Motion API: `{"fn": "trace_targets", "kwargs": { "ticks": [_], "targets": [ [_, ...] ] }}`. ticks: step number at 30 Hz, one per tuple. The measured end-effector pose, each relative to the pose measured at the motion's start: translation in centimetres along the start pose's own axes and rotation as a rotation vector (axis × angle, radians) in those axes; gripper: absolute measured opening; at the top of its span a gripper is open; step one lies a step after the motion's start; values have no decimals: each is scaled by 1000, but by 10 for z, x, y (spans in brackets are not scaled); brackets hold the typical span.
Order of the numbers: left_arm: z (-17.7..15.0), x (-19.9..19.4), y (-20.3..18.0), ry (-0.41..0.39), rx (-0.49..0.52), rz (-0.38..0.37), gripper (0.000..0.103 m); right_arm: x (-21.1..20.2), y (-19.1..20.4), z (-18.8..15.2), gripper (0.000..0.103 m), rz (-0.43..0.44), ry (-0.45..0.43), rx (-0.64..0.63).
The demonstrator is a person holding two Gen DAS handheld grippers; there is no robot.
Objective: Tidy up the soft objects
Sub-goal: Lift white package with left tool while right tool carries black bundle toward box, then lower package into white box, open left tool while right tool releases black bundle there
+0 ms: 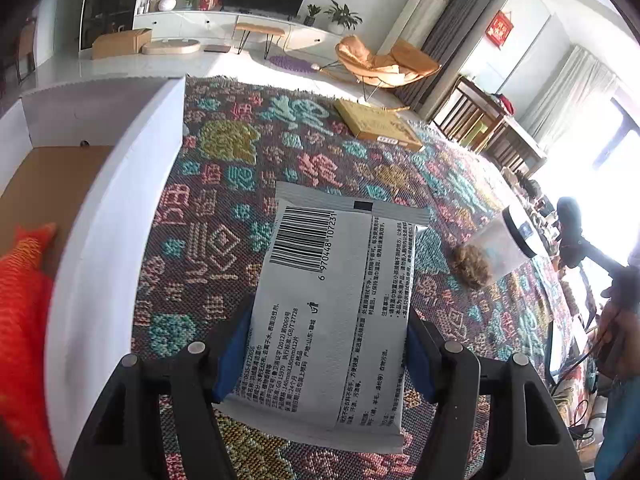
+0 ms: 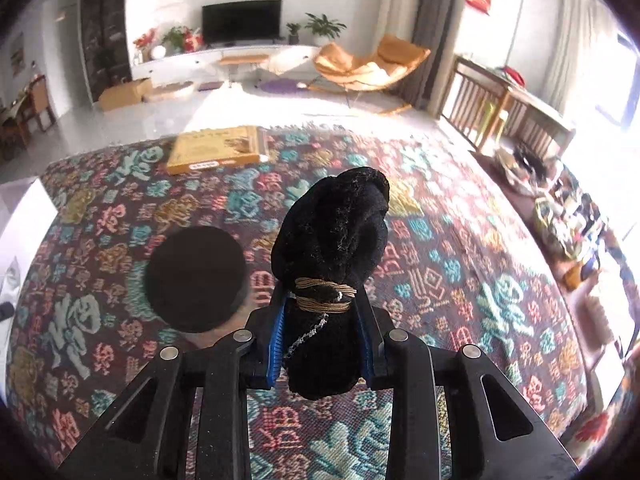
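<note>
Item 1. A flat white-and-grey plastic wipes packet printed with a barcode and small text [image 1: 332,308] is clamped by its long edges between the blue pads of the left gripper [image 1: 324,354]. It is held clear of the patterned woven cloth [image 1: 224,184] that covers the surface, beside a white-walled cardboard box with a brown floor [image 1: 120,184].

Item 2. A black velvety soft bundle bound round its neck with tan cord [image 2: 334,248] is pinched below the cord by the right gripper [image 2: 323,336]. The jaws are closed tight on it, and the bundle's head stands above the fingertips, over the cloth.

Item 3. An orange-red knitted soft item [image 1: 24,304] lies inside the box, at its near corner.

Item 4. Other things noted on the cloth: a round black flat-topped object [image 2: 196,278]; a clear plastic jar lying on its side with brown fluff at its mouth [image 1: 496,248]; a flat yellow cardboard box [image 1: 376,124].

Risks, as judged:
- The packet is slick and is gripped only at its near end; a tilt or quick swing may let it slide out forward.
- The box wall stands just beside the packet, so a low carry may catch its rim and knock the packet loose.
- The bundle is top-heavy above the pads and may flop or twist free; its loose silver chain could snag.
</note>
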State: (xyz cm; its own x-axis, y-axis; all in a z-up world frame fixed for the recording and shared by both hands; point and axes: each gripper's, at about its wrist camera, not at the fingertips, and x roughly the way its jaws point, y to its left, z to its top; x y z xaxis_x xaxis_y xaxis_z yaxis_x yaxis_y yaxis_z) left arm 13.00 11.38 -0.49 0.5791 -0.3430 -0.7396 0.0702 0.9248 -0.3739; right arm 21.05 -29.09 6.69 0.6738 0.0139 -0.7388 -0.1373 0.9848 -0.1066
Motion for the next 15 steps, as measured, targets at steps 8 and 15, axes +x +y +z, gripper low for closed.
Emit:
{"fn": "trace_targets", "kwargs": {
  "ticks": [8,15],
  "targets": [
    [8,-132,99,-140,-28,306,67,-76,238,29,32,595,-48,-191],
    [-38,-176,194,-115,-133,603,76,-88,414,-23,41,925,108,-333]
  ]
}}
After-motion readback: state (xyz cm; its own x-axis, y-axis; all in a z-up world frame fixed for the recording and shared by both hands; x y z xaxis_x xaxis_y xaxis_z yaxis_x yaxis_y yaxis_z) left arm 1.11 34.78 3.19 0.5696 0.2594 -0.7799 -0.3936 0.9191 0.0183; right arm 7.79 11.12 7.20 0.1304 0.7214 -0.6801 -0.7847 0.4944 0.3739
